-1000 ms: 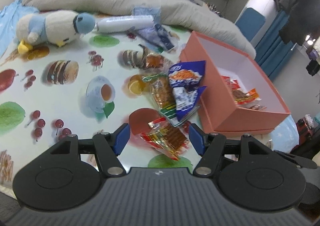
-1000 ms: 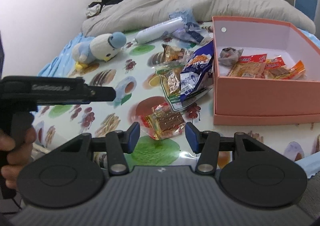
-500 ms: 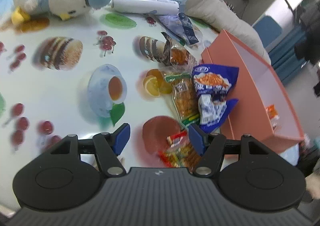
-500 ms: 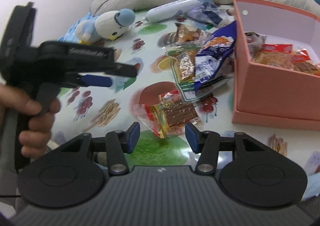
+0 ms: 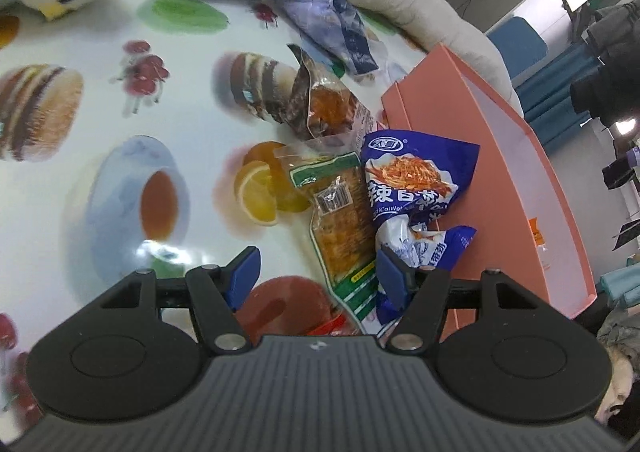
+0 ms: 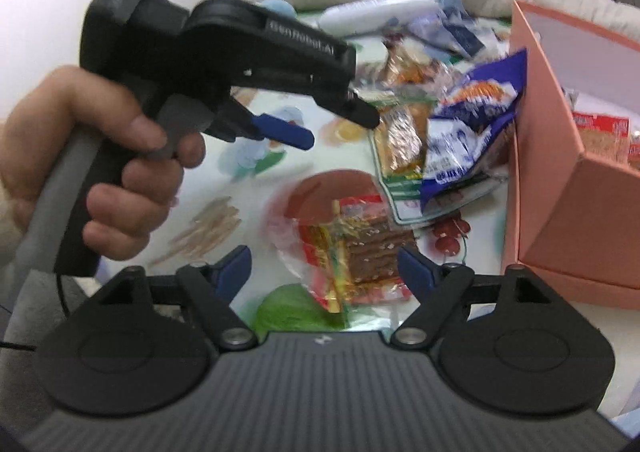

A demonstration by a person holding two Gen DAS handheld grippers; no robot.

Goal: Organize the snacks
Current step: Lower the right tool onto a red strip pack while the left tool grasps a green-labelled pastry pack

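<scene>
Left gripper (image 5: 316,276) wide open, empty, over green pack (image 5: 340,220) beside pink box (image 5: 520,156). Right gripper (image 6: 324,266) open, empty, straddling red pack (image 6: 356,248). Pinch flat edges, lift slow.

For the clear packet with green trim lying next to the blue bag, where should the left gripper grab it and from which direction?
Best guess: grip the green-trimmed packet at its near end, coming from above with the left gripper open. It lies flat on the tablecloth, and the blue bag overlaps its right edge, so the near and left edges are freer. The pink box crowds the right.
</scene>
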